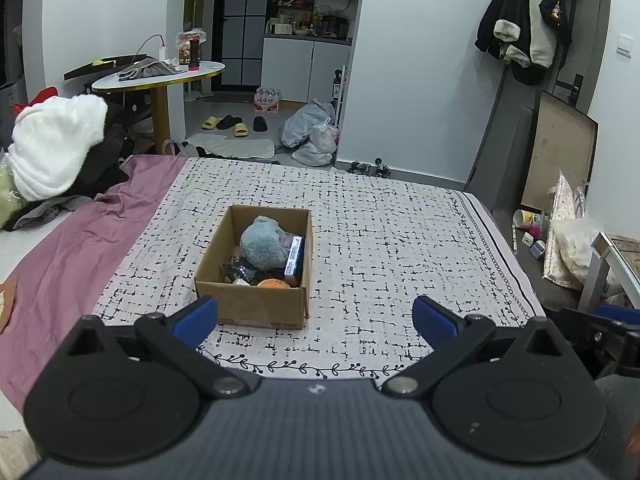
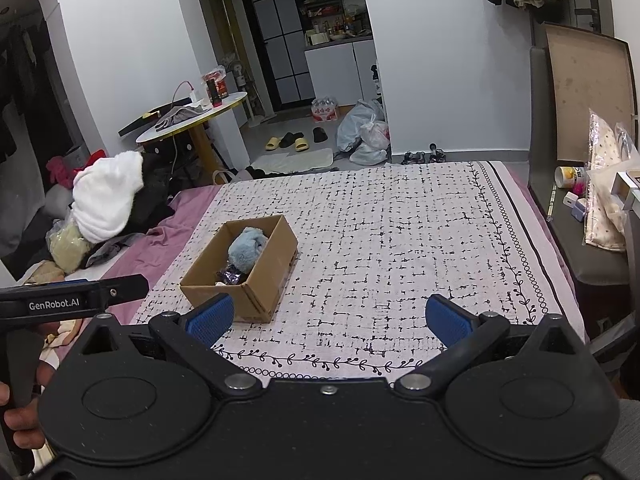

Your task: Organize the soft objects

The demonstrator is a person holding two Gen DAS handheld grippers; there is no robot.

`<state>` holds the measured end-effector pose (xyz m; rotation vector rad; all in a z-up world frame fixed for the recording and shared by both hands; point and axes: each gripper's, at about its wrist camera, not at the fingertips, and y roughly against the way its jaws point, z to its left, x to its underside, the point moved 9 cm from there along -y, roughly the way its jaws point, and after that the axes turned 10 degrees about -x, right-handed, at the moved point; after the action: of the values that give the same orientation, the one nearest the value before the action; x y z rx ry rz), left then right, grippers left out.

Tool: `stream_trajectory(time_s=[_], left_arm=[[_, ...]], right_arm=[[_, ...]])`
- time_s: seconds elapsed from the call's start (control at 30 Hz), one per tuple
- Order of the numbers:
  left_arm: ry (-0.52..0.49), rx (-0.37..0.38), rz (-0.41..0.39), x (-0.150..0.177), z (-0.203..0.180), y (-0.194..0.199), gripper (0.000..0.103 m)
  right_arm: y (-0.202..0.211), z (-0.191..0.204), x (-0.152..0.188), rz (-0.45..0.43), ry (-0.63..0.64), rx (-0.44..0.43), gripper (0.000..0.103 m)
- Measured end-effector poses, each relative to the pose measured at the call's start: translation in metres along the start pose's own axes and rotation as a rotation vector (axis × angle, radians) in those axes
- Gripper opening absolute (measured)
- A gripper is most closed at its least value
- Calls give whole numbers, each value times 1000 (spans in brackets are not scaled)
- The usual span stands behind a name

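Note:
A brown cardboard box [image 1: 248,304] stands on the patterned white bed cover [image 1: 400,248]. In it lie a fluffy light-blue plush [image 1: 262,246], an orange soft ball [image 1: 273,283], a dark crinkly item [image 1: 240,268] and a dark flat box [image 1: 295,258]. My left gripper [image 1: 315,318] is open and empty, just in front of the box. The box [image 2: 264,280] and plush [image 2: 246,252] also show in the right wrist view. My right gripper [image 2: 330,318] is open and empty, to the right of the box. The left gripper's body [image 2: 72,300] shows at the left there.
A pile of white and dark clothes [image 1: 52,148] lies on the purple sheet [image 1: 80,248] at the left. A round table [image 1: 160,76] stands behind it. Boards [image 1: 560,152] and bags [image 1: 568,240] sit off the bed's right edge.

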<state>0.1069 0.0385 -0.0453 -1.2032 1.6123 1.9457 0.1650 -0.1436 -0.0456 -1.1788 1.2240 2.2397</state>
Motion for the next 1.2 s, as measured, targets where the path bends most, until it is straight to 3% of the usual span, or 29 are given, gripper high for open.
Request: stream_trajectory(time_s=[1.2], left_arm=[[-14, -2, 5, 5, 1, -3, 103]], right_arm=[[-3, -2, 6, 8, -5, 10, 103]])
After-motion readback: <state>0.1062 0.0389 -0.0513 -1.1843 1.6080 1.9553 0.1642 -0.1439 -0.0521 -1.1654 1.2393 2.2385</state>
